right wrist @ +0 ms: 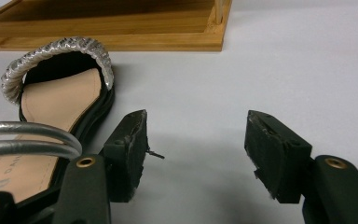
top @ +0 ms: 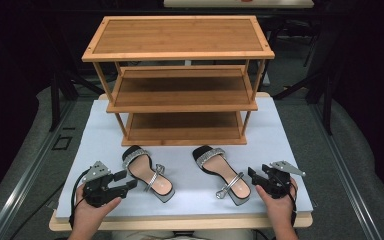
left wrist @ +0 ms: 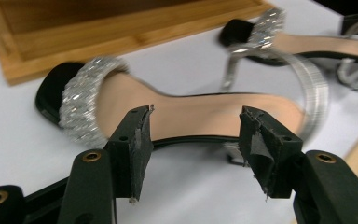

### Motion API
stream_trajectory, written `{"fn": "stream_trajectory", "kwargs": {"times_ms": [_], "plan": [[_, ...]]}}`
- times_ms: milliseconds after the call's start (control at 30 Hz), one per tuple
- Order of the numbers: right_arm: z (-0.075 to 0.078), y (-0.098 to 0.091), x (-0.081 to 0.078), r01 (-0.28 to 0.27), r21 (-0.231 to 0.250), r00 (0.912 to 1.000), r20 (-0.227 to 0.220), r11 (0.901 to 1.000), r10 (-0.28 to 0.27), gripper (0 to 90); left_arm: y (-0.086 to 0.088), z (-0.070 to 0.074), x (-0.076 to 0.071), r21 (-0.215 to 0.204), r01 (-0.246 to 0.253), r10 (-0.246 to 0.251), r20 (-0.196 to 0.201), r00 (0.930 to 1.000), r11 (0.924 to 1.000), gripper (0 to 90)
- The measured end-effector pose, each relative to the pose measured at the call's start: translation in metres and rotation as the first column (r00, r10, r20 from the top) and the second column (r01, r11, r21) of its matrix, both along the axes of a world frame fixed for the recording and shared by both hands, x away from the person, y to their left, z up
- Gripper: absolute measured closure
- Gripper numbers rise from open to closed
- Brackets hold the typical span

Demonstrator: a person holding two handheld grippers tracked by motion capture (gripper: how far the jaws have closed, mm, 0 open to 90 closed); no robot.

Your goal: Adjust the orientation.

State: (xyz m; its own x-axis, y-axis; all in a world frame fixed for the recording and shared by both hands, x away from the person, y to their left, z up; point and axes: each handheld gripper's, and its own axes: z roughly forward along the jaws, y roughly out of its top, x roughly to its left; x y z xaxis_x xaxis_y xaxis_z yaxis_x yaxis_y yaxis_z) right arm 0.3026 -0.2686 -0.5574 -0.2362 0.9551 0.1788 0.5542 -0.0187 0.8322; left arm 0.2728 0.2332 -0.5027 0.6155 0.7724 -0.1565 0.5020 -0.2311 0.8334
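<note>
On the mat, left sandal toe points toward rack.

Colours in front of you: two sandals, a rack, a pale surface

Your left sandal and right sandal each have a tan insole, black edge, glittering silver toe band and plain metallic silver ankle strap. The shoe rack is warm honey-brown wood with visible grain. The surface is pale blue-grey. Your left gripper and right gripper are matt black with brass-coloured rivets.
</note>
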Motion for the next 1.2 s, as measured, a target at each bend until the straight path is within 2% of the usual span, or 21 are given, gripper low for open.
{"fn": "stream_trajectory", "kwargs": {"times_ms": [33,167,200,333,400,500,567,667,733,767,800,867,933,1200], "plan": [[0.0,-0.001,0.0,0.002,0.018,1.0,0.004,0.9998,-0.002,38.6,-0.003,0.002,-0.004,0.006,0.016,-0.016,0.01,0.9998,0.9999,43.8],[0.0,-0.002,0.0,0.006,0.022,1.0,-0.007,0.9997,-0.006,38.6,-0.009,0.002,-0.014,0.016,0.042,-0.043,0.018,0.9989,0.999,43.8],[0.0,-0.002,0.0,0.005,0.023,1.0,-0.007,0.9997,-0.005,38.7,-0.01,0.002,-0.016,0.009,0.046,-0.047,0.021,0.9987,0.9989,43.8],[0.001,-0.002,-0.001,0.006,0.025,1.0,-0.005,0.9997,-0.006,38.7,-0.012,-0.004,-0.027,-0.036,0.074,-0.075,-0.007,0.9972,0.9966,43.7],[0.0,-0.002,0.0,0.005,0.028,1.0,-0.002,0.9996,-0.005,38.7,-0.015,-0.008,-0.028,-0.035,0.09,-0.09,-0.004,0.9959,0.9953,43.7],[-0.001,-0.002,0.001,0.006,0.03,1.0,-0.003,0.9995,-0.006,38.7,-0.023,-0.012,-0.024,0.011,0.102,-0.102,-0.006,0.9947,0.9947,44.5],[-0.001,-0.002,0.001,0.004,0.028,1.0,-0.002,0.9996,-0.004,38.7,-0.028,-0.016,-0.02,0.043,0.107,-0.107,-0.008,0.9942,0.9933,48.8],[-0.001,-0.001,0.001,0.003,0.026,1.0,-0.001,0.9997,-0.003,38.7,-0.031,-0.018,-0.016,0.082,0.106,-0.105,-0.014,0.9944,0.991,65.2],[-0.002,-0.001,0.002,0.006,0.031,1.0,0.003,0.9995,-0.006,38.7,-0.027,-0.017,-0.014,0.1,0.089,-0.088,-0.008,0.9961,0.991,76.8],[-0.002,-0.002,0.001,0.004,0.026,0.9999,-0.01,0.9997,-0.004,38.7,-0.024,-0.016,-0.014,0.104,0.076,-0.075,-0.008,0.9971,0.9917,80.7],[-0.002,-0.003,0.001,0.005,0.025,0.9999,-0.011,0.9997,-0.005,38.7,-0.021,-0.015,-0.013,0.106,0.073,-0.072,-0.017,0.9973,0.9917,81.6],[-0.003,-0.003,0.002,0.008,0.036,1.0,0.001,0.9993,-0.008,38.7,-0.012,-0.013,-0.011,0.081,0.065,-0.062,-0.037,0.9974,0.9946,82.9],[-0.003,-0.004,0.002,0.01,0.035,1.0,0.001,0.9993,-0.01,38.7,-0.005,-0.01,-0.01,0.086,0.058,-0.055,-0.033,0.9979,0.9946,85.8],[-0.002,-0.005,0.001,0.01,0.04,0.9999,-0.009,0.9992,-0.009,38.7,0.025,-0.002,-0.009,0.097,-0.002,0.005,-0.031,0.9995,0.9952,86.0]]}}
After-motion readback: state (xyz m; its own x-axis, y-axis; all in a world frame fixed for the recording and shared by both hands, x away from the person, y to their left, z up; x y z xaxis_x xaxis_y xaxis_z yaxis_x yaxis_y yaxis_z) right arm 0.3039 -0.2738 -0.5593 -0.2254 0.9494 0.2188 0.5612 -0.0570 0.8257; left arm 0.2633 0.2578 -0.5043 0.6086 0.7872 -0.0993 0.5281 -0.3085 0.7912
